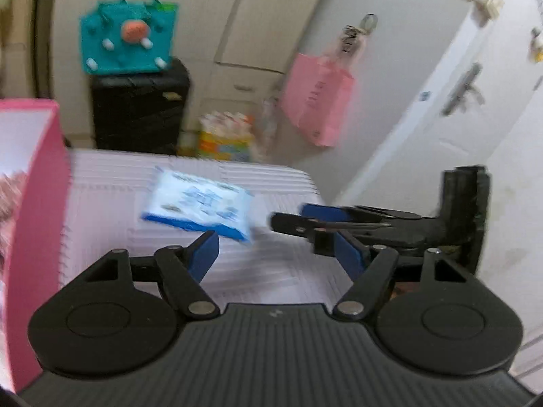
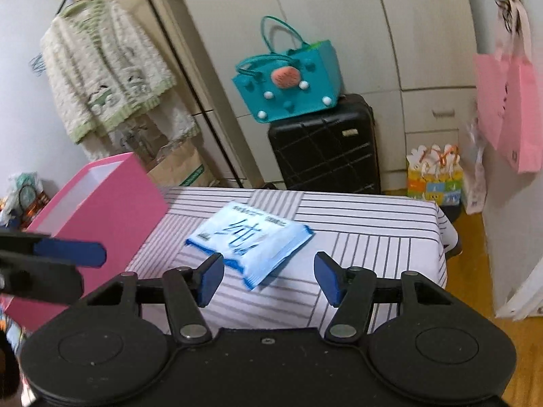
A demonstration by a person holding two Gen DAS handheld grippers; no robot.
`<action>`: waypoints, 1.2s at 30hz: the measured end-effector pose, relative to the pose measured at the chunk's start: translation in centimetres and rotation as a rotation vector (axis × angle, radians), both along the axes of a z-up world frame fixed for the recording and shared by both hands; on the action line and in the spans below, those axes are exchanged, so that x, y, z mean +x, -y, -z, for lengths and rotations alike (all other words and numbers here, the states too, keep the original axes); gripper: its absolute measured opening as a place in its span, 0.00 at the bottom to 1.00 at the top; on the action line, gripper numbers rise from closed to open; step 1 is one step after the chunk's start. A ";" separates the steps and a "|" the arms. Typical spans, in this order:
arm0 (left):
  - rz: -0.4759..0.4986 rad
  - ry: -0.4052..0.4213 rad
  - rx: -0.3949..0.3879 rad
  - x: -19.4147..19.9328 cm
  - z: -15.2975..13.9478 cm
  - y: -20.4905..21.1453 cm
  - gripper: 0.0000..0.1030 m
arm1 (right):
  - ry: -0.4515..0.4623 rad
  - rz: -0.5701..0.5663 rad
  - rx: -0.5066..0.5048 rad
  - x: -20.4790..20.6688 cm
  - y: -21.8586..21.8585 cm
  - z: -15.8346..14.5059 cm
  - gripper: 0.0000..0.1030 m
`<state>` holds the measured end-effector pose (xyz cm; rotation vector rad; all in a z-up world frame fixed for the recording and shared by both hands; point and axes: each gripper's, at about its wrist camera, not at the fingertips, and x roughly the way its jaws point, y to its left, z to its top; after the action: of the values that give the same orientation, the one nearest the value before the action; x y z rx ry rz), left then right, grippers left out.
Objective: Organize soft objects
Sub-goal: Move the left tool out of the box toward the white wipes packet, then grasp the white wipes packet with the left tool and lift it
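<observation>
Striped counter ahead, white cloth with dark lines. Lying flat near the middle of it: a soft blue-and-white packet, corner pointing toward the cameras. At the counter's left edge stands a pink box, open at the top, white inside, near the packet but apart from it.

Left tool aimed down toward the counter, jaws spread, blue pads showing, nothing between them. Packet just beyond its left finger, not touched; blur too heavy to read the print. Pink box filling the left edge of that view.

Right tool likewise parted and empty, packet's near corner sitting just past the gap between its fingers, no pad pressing on it. Seen side-on in the left wrist view, the right tool reaches in from the right, beside the packet's right end.

Behind the counter: a black suitcase with a teal felt handbag on top, a pink bag hanging at the right, a fluffy green-and-white cardigan hanging at the left.
</observation>
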<state>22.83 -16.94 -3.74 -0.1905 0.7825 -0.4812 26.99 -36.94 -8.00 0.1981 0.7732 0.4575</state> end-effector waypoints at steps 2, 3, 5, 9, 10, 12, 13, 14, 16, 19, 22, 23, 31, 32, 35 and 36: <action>-0.027 0.032 0.037 0.5 0.4 0.5 0.71 | -0.020 0.021 0.021 1.1 0.2 1.0 0.63; -0.041 0.030 0.044 1.0 0.6 0.6 0.71 | -0.032 0.030 0.036 1.6 0.4 1.4 0.63; -0.063 0.018 0.040 2.2 1.1 0.7 0.67 | -0.054 0.045 0.060 2.3 0.7 2.3 0.63; -0.134 0.003 0.051 4.8 2.2 0.6 0.66 | -0.079 0.055 0.094 3.4 1.0 3.4 0.63; -0.152 -0.003 0.055 5.6 2.6 0.6 0.66 | -0.084 0.055 0.102 3.6 0.9 3.6 0.63; -0.192 -0.046 0.048 7.4 3.6 0.3 0.65 | -0.092 0.056 0.114 4.1 0.8 3.8 0.63; -0.215 -0.066 0.033 8.2 4.2 0.1 0.65 | -0.096 0.055 0.121 4.2 0.6 3.9 0.63; -0.247 -0.082 0.025 8.9 4.8 -0.2 0.64 | -0.100 0.053 0.126 4.4 0.5 4.0 0.63; -0.282 -0.093 0.023 9.9 6.0 -0.3 0.62 | -0.112 0.047 0.130 4.7 0.1 4.1 0.63; -0.317 -0.092 0.080 10.4 7.4 0.1 0.61 | -0.117 0.037 0.105 4.8 -1.0 4.7 0.55; -0.341 -0.047 0.155 10.2 7.7 0.4 0.61 | -0.085 0.015 0.097 4.3 -1.4 4.8 0.28; -0.344 -0.049 0.163 10.3 7.8 0.3 0.61 | -0.078 0.003 0.081 4.1 -1.4 4.8 0.20; -0.336 -0.074 0.168 10.0 8.6 -0.1 0.65 | -0.059 -0.006 0.051 4.0 -0.4 4.7 0.23; -0.330 -0.079 0.168 9.9 8.7 -0.1 0.65 | -0.061 0.000 0.053 4.1 -0.3 4.8 0.31; -0.308 -0.099 0.154 9.7 8.6 -0.1 0.64 | -0.075 0.022 0.066 3.8 0.0 4.9 0.33; -0.290 -0.104 0.129 9.5 8.7 -0.1 0.64 | -0.085 0.020 0.083 3.8 0.3 5.0 0.33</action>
<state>32.33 -16.87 -12.40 -0.2061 0.8691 -0.1472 30.76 -37.22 -13.02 0.3036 0.8350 0.4653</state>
